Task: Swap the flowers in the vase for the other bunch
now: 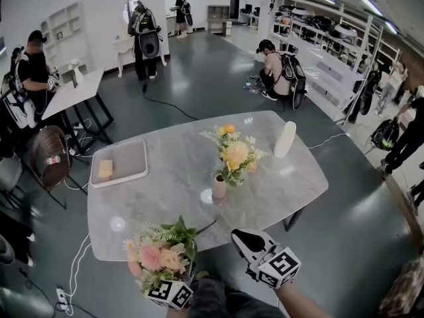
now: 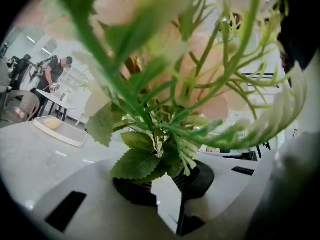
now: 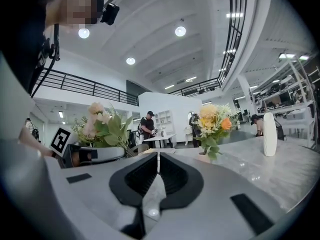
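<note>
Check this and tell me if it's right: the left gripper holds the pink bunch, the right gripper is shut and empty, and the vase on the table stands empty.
Wrong on the vase. The vase is not empty: the yellow bunch stands in it, as the head view shows. The rest is right: the left gripper holds the pink bunch, and the right gripper is shut and empty.

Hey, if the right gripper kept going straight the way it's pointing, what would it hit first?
Likely the white tray; the right gripper aims left of the vase, though depth is unclear.
</note>
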Motion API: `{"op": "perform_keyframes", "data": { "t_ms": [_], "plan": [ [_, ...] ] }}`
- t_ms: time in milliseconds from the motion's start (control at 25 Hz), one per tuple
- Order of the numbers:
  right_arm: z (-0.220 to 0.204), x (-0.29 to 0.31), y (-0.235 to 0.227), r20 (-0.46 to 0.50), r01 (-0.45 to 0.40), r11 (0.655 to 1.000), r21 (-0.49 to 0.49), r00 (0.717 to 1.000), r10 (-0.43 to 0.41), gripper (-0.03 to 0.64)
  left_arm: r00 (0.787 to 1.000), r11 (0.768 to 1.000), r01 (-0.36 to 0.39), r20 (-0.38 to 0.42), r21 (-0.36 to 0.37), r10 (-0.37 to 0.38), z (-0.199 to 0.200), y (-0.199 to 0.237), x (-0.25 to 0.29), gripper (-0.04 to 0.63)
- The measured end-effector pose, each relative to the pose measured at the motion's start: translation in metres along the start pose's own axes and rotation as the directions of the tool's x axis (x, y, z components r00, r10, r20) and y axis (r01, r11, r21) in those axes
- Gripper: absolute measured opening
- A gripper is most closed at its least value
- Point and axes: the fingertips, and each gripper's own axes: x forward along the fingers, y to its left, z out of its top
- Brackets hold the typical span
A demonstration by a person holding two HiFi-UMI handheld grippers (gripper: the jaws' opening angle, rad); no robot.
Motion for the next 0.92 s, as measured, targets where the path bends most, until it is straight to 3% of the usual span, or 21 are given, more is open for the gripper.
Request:
{"op": "perform_keyframes", "data": {
  "t_ms": [480,920],
  "plan": [
    [0.011,-0.006,0.039,0.029,0.055,0.998,0.021,0.998,-0.055,0.029,0.995,0.995,0.098,-0.023,0.015,-0.097,0.018,-0.011,-0.026,0.064],
    [0.008,-0.017,0.090,0.022,0.078,0.996,0.041,0.997,-0.079,0.029,0.991,0.992,0.129,-0.047,0.002,-0.129,0.028,-0.014,-0.074,0.064]
  ]
}}
